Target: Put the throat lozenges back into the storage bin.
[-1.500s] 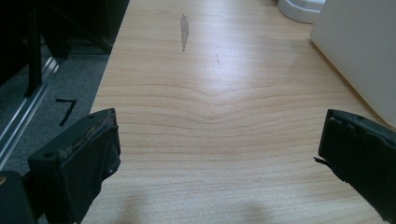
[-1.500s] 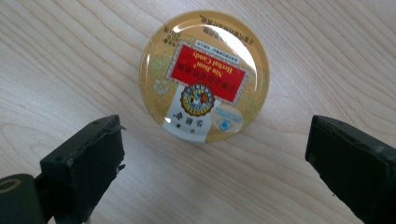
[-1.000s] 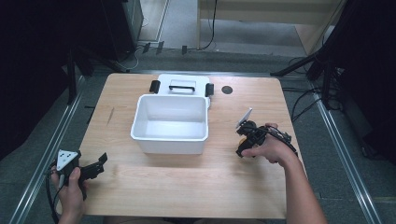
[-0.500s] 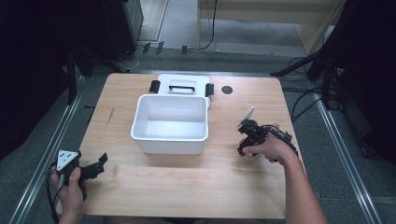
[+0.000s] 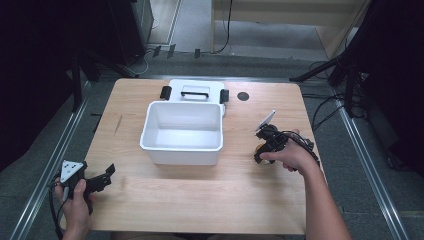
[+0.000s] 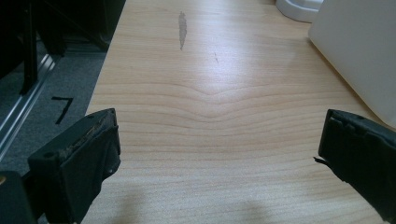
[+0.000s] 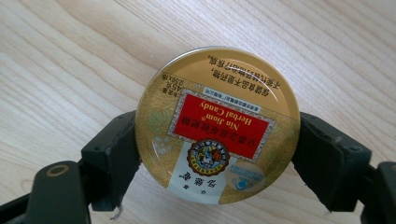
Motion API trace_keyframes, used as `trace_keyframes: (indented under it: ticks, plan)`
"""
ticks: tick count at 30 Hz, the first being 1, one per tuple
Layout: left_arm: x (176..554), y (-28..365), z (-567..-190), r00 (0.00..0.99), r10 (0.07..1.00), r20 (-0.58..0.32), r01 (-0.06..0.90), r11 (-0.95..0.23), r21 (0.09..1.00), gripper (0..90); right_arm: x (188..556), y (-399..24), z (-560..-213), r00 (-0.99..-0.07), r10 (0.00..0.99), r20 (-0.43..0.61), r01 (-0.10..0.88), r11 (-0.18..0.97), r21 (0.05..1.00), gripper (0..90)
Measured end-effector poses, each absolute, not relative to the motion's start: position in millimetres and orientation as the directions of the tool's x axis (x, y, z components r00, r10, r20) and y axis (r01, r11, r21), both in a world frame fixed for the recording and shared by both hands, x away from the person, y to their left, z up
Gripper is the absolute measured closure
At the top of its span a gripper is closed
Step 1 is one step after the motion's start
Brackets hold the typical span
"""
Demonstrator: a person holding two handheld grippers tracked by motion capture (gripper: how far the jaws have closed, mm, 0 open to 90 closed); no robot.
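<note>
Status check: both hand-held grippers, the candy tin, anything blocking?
Right hand-held gripper shut on candy tin, above the table. Left hand-held gripper open, holding nothing. White bin between them; no obstruction seen.

left gripper (image 5: 102, 177): black body, grey three-cornered plate with dark dots mounted on top, black cable trailed from the rear. in the left gripper view (image 6: 219, 158), two blocky black jaws are seen, faced with worn, frayed black pads; a round screw hole is set in the left jaw. right gripper (image 5: 261, 152): black body, pale plate raised above it, black cable looped behind. in the right gripper view (image 7: 217, 163), black jaws with frayed pad edges and a brass-coloured round fastener are seen. forearms are bare; no sleeves are worn.
</note>
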State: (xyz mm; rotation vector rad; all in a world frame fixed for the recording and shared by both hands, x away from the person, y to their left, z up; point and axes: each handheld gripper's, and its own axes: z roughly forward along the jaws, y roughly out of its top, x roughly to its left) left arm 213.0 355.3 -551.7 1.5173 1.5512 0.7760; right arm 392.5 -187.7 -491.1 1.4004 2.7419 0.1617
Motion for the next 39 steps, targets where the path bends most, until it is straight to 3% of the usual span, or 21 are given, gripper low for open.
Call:
trace_keyframes:
  ticks: [23,39]
  plan:
    - [213.3,356.3,-551.8,0.059,0.988,-0.141,0.494,0.094,0.864,0.0,391.5,-165.3,-453.4,-0.717,0.697,-0.026,0.679,0.706,0.201,20.6]
    - [213.8,356.1,-551.8,0.061,0.988,-0.142,0.495,0.094,0.864,0.0,395.8,-144.8,-418.7,-0.775,0.63,-0.052,0.609,0.765,0.209,20.6]
